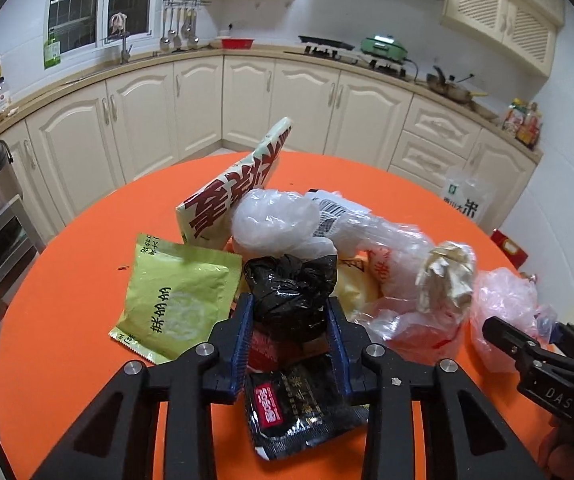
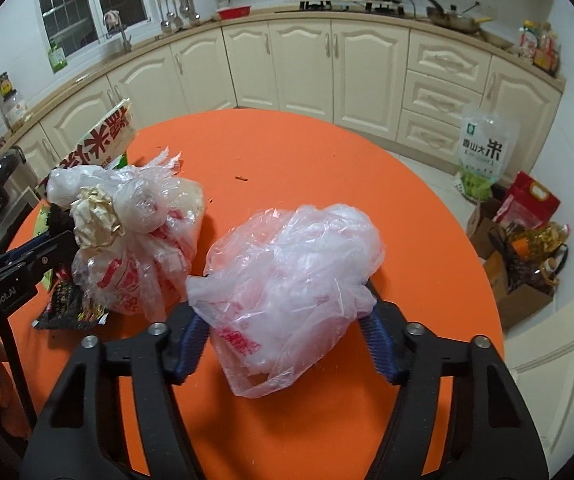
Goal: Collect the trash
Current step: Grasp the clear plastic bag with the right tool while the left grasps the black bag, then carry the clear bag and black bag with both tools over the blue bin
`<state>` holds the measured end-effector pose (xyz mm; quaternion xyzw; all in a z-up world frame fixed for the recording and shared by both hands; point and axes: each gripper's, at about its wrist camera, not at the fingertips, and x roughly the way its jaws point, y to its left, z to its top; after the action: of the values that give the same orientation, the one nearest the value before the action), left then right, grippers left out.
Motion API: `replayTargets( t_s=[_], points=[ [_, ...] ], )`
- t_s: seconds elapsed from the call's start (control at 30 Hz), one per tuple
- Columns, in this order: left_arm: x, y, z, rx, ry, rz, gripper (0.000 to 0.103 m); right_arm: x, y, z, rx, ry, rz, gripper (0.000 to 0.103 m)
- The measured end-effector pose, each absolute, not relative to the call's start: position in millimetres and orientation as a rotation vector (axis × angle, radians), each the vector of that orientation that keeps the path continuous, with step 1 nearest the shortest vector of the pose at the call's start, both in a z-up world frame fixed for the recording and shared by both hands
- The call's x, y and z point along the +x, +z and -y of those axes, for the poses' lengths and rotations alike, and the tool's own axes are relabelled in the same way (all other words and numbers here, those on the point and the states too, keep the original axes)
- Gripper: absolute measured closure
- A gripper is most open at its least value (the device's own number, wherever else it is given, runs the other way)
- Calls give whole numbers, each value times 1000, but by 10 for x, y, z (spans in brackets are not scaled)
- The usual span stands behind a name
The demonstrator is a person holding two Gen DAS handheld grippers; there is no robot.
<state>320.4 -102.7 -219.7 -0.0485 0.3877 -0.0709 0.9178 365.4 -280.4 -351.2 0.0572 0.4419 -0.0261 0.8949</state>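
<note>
Left wrist view: left gripper (image 1: pixel 290 316) pinches the soft, light black bag (image 1: pixel 289 289) at frame centre. Right gripper (image 2: pixel 285 330), jaws wide, straddles the flimsy, slippery pink bag (image 2: pixel 287 280); gather its bunched middle.

The left gripper (image 1: pixel 291 316) points forward and slightly down, its two blue-padded fingers (image 1: pixel 242 340) drawn in to a narrow gap and pressing on both sides of a crumpled black bag (image 1: pixel 289 292) that fills the space between the jaws. The right gripper (image 2: pixel 285 328) is level beside it, with its fingers (image 2: pixel 191 338) spread wide; a loose pink plastic bag (image 2: pixel 287 260) sits in the gap, bulging past the tips, and whether the pads press on it cannot be told.
</note>
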Motion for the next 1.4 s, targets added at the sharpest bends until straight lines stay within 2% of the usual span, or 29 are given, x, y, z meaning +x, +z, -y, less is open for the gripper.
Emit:
replayTargets(
  t_s=[0.4, 0.7, 1.13, 1.4],
  points=[
    [2690, -2139, 775, -123, -169, -744, 74, 3067, -3267, 3012, 251, -26, -848, 43],
    [2168, -1892, 1079, -100, -243, -653, 74, 2640, -2905, 3092, 295, 5, -753, 43],
    [1798, -1521, 2022, -6, -406, -534, 74, 1900, -2283, 3709, 344, -56, -559, 43],
    [2032, -1619, 2912, 68, -589, -563, 74, 1559, -2308, 4508, 400, -218, -535, 43]
  ],
)
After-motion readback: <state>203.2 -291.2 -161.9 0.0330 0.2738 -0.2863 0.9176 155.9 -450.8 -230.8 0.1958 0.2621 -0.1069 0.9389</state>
